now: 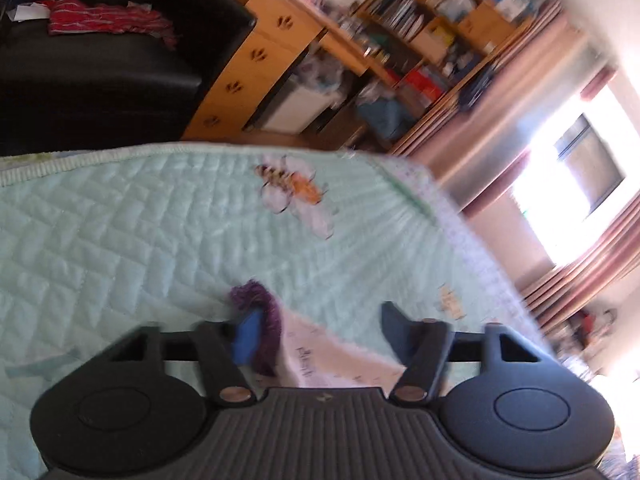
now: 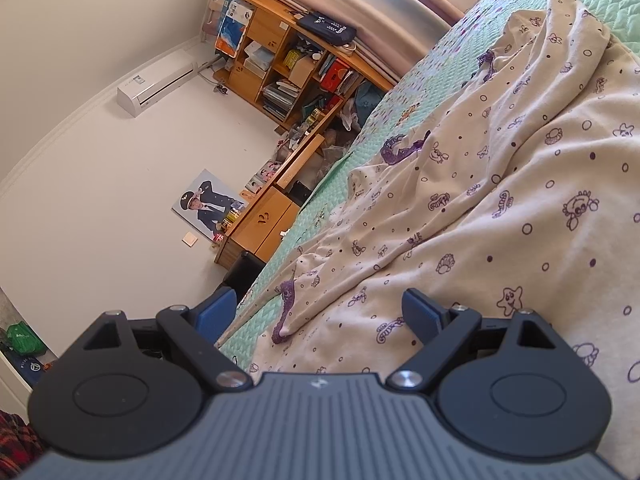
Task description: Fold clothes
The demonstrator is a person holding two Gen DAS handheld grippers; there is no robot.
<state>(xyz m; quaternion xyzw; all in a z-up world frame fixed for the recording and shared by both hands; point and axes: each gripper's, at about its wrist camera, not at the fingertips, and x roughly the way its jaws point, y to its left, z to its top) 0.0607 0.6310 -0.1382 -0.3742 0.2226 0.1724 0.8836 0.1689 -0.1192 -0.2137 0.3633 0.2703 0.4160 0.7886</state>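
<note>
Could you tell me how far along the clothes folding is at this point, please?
Nothing looks folded yet: the printed garment lies rumpled on the green quilt. In hand: the left gripper stands open around its purple trim; the right gripper hovers open over the cloth. All folds remain.

One cream printed garment (image 2: 500, 184) w/ purple cuffs is counted on one green quilt (image 1: 120, 240), two grippers, left (image 1: 316, 332) & right (image 2: 320, 316), are seen, plus one red striped cloth (image 1: 104, 20) on one black sofa (image 1: 100, 80), one wall AC unit (image 2: 156, 80) and one portrait (image 2: 208, 204).
</note>
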